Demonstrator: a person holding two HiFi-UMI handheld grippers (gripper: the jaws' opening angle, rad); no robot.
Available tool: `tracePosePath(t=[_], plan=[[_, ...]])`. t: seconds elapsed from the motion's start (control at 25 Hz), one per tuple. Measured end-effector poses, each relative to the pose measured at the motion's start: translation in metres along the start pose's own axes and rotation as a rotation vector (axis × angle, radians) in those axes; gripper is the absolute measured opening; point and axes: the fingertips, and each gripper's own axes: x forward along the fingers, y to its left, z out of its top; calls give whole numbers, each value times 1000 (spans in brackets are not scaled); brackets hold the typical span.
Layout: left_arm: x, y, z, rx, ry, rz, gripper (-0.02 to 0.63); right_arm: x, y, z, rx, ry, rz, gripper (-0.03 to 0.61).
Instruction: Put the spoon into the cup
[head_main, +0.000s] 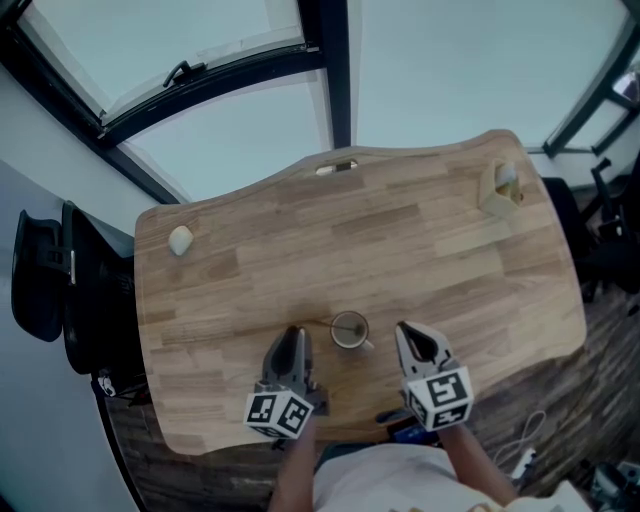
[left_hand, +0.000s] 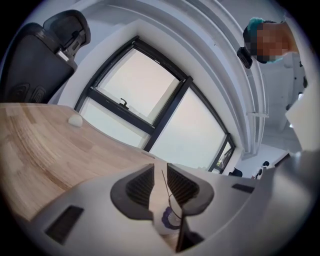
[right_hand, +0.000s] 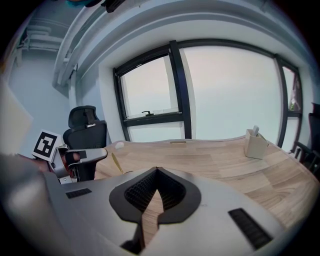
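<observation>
Small pale cup (head_main: 349, 329), blue round emblem illegible, on light wood tabletop (head_main: 400, 240). Thin tan spoon (head_main: 316, 322) rests in cup, handle leaning left. Left hand-held gripper (head_main: 292, 335) just left of cup, released. Right hand-held gripper (head_main: 404, 330) just right of cup, clenched empty. Large windows (head_main: 240, 130) beyond cup.

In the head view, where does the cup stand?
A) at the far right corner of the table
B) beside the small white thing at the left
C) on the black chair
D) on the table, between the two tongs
D: the cup stands on the table, with the left tongs on one side of it and the right tongs on the other.
</observation>
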Motion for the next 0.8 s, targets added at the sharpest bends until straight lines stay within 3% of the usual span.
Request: tracePosePath(t=[0.16,0.4,0.6,0.8], plan=[[-13,-7,23,60,-43,10,58,-10,12,17,-13,-18,21,-3],[-21,-40,47,157,-80,-57,57,-23,19,35,-28,-58,23,-3],[-23,-58,58,218,-93,-72,2,-30,21,48,-65,-106,19,-3],[-26,-63,66,256,-82,-72,2,-36,27,61,-96,-135,9,-3]])
